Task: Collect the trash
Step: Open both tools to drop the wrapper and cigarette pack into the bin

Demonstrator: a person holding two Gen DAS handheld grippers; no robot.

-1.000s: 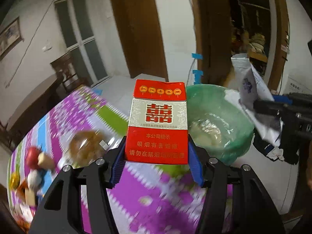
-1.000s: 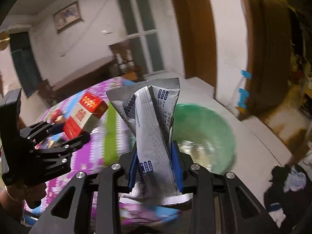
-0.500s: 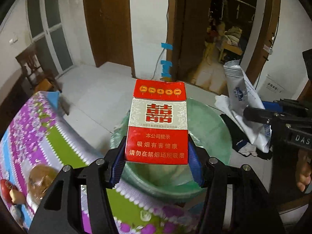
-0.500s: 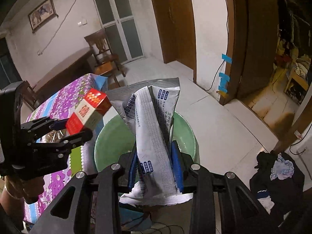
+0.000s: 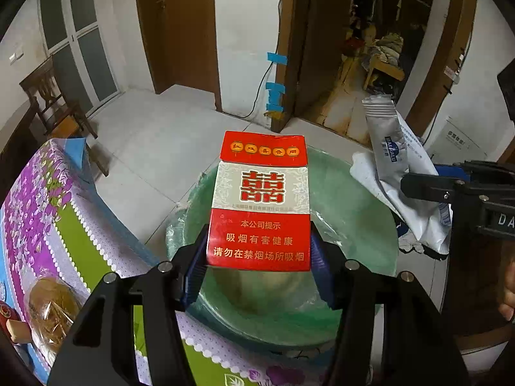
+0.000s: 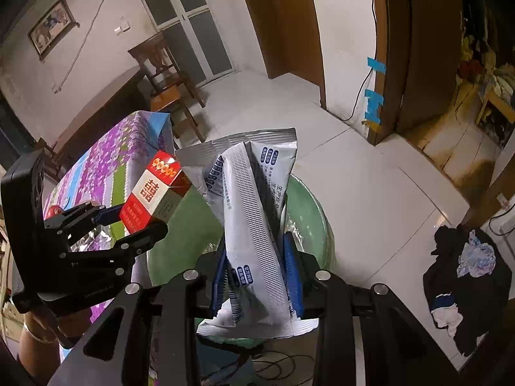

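The bin (image 5: 354,212) stands on the floor (image 5: 154,148) just beside the tabletop (image 5: 42,212). The carton (image 5: 260,202) and the wrapper (image 6: 257,212) hang above it, carton left of wrapper.

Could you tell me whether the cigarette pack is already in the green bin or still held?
Still held: the left tool clamps the cigarette pack above the green bin.

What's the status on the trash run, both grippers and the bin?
Left gripper shut on cigarette pack. Right gripper shut on silver wrapper. Both held over green-lined bin beside the table. Nothing blocking the drop.
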